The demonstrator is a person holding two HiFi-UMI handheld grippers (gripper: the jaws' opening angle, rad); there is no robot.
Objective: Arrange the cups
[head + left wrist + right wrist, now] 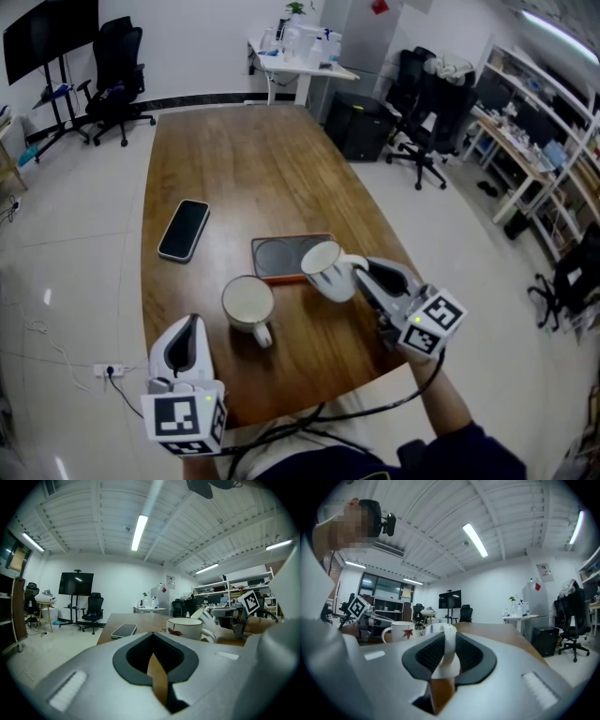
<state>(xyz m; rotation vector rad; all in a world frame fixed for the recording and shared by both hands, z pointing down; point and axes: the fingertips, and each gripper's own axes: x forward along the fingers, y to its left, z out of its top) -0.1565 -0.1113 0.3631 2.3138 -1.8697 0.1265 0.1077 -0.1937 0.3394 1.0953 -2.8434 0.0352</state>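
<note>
Standing cup [248,303]: white, with a red leaf print on its side, upright and empty on the wooden surface [244,169], handle pointing toward the near edge
Held cup [327,270]: white, tilted with its mouth turned left, handle clamped in the right hand-held gripper [361,275], raised off the surface
Spacing: Held cup sat right of the Standing cup, apart from it

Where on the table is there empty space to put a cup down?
The far half of the table, beyond the phone and the tray, is bare. So is the strip between phone and tray. It is crowded along the tray's near edge: the standing cup, the held cup and the right gripper bunch there.
</note>
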